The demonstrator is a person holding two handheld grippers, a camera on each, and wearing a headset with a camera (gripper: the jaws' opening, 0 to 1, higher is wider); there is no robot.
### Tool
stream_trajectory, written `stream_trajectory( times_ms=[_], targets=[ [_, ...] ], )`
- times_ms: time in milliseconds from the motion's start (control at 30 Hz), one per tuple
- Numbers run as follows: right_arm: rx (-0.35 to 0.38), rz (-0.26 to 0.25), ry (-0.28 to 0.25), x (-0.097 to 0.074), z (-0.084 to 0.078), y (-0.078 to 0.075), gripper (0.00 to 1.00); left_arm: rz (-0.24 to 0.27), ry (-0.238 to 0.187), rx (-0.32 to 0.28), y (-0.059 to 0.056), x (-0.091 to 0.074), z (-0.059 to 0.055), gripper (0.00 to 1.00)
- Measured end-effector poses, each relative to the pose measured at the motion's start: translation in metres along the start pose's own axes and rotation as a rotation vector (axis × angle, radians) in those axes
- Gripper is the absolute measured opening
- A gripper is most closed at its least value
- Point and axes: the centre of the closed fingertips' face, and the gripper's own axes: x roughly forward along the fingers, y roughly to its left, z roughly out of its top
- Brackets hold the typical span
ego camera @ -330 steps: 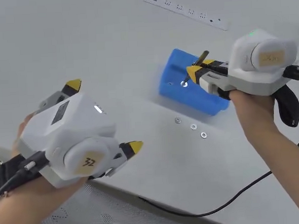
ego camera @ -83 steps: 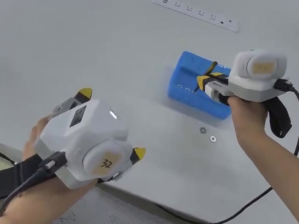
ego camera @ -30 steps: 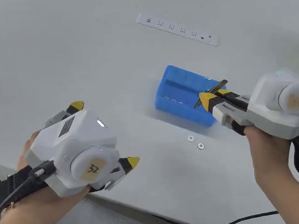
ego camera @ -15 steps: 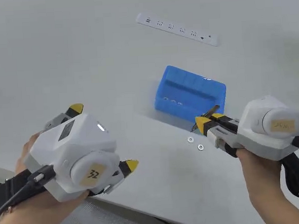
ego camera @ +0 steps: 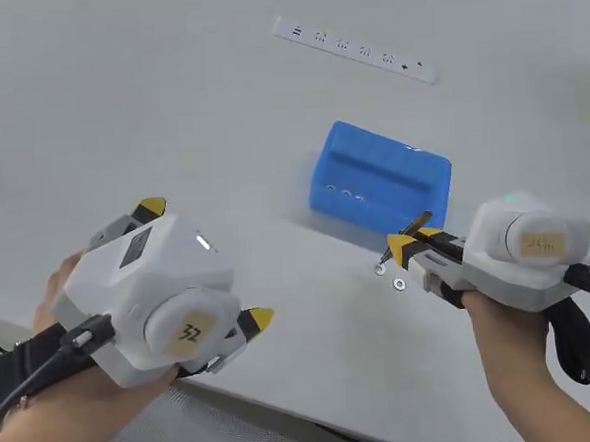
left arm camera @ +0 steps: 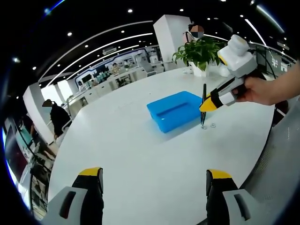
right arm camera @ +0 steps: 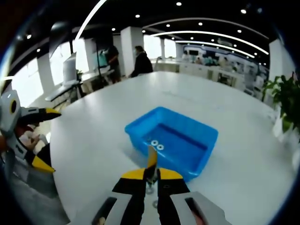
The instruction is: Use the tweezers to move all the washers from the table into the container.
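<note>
Open tabletop point(ego camera: 167, 99) all round the blue container point(ego camera: 381, 181); power strip point(ego camera: 355, 48) well behind it

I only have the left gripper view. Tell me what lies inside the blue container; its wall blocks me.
Observer: The right gripper view looks over the rim. A small cluster of washers lies on the floor of the blue container.
Operator: Count what is left on the table.
Observer: The head view shows two. The first loose washer lies at the tip of the tweezers, and the second loose washer is just beside it.
Operator: Report anything else on the table.
Observer: In the head view, a white power strip lies on the table beyond the container, well apart from it.
</note>
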Motion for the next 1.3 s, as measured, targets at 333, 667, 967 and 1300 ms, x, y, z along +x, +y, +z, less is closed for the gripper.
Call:
stream_trajectory(
  times_ms=[333,667,967,1300],
  targets=[
    [0.017,-0.001,0.009,-0.0009,-0.0036,0.0015,0.05,0.003,0.004,0.001,0.0007,-0.0005,-0.0013,0.93],
    [0.024,-0.009,-0.007,-0.0031,-0.0035,0.0037,0.05,0.005,0.005,0.003,0.0012,0.0,-0.0018,0.93],
    [0.033,-0.012,-0.005,-0.004,-0.0042,0.0039,0.05,0.006,0.006,0.006,0.0015,0.0007,-0.0021,0.92],
    [0.041,-0.008,0.003,-0.0058,-0.0066,0.0042,0.05,0.004,0.007,0.005,0.0015,-0.0001,-0.0022,0.92]
  ],
)
